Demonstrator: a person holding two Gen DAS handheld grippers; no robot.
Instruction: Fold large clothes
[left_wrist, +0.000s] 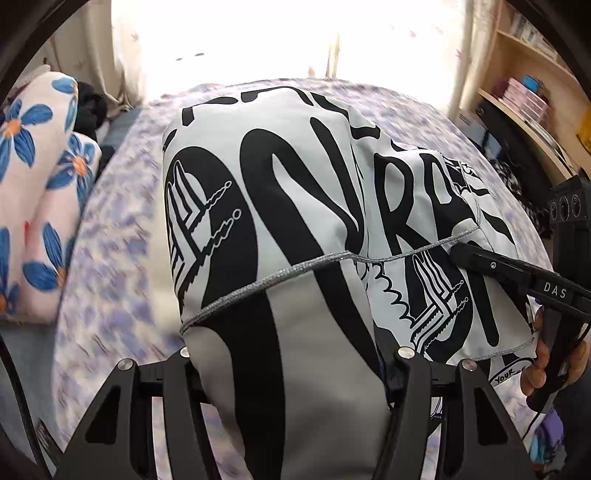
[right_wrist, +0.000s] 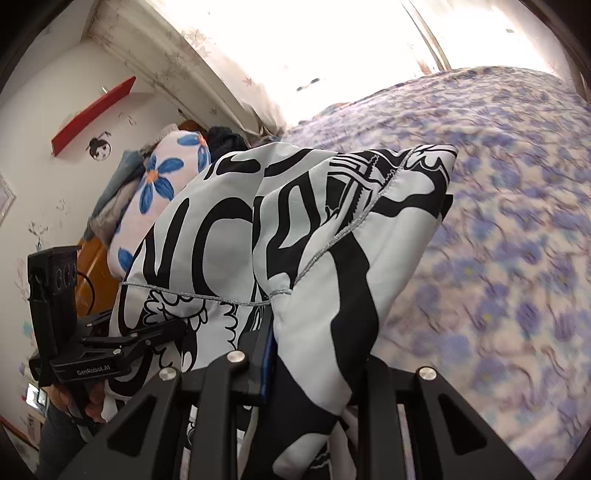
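- Two tools hold one garment (left_wrist: 295, 192), a large white piece with bold black lettering and a grey stitched hem, lifted above the bed (left_wrist: 122, 258).
- Left tool (left_wrist: 291, 354): its two fingers sit either side of a bunched fold of the garment, pinching it; the cloth fills the gap between them and hangs forward over the mattress.
- Right tool (right_wrist: 321, 365): fingers drawn close together and gripping a gathered black-and-white fold, which rises up and away from them.
- From the left wrist view, the right tool (left_wrist: 480, 258) appears at the right edge, its tip meeting the garment's hem, with a hand (left_wrist: 550, 365) wrapped round the handle.
- From the right wrist view, the left tool (right_wrist: 162, 332) appears low at the left, reaching into the cloth; fingertips (right_wrist: 92, 402) show below it.
- Bed cover: pale fabric with a purple-blue flower print, blurred in both views.
- Pillow (left_wrist: 37, 192), pink-white with blue flowers, lies at the left of the bed.
- Wooden shelving (left_wrist: 532, 92) stands at the right; a red wall shelf (right_wrist: 92, 114) is fixed beside the bright window.
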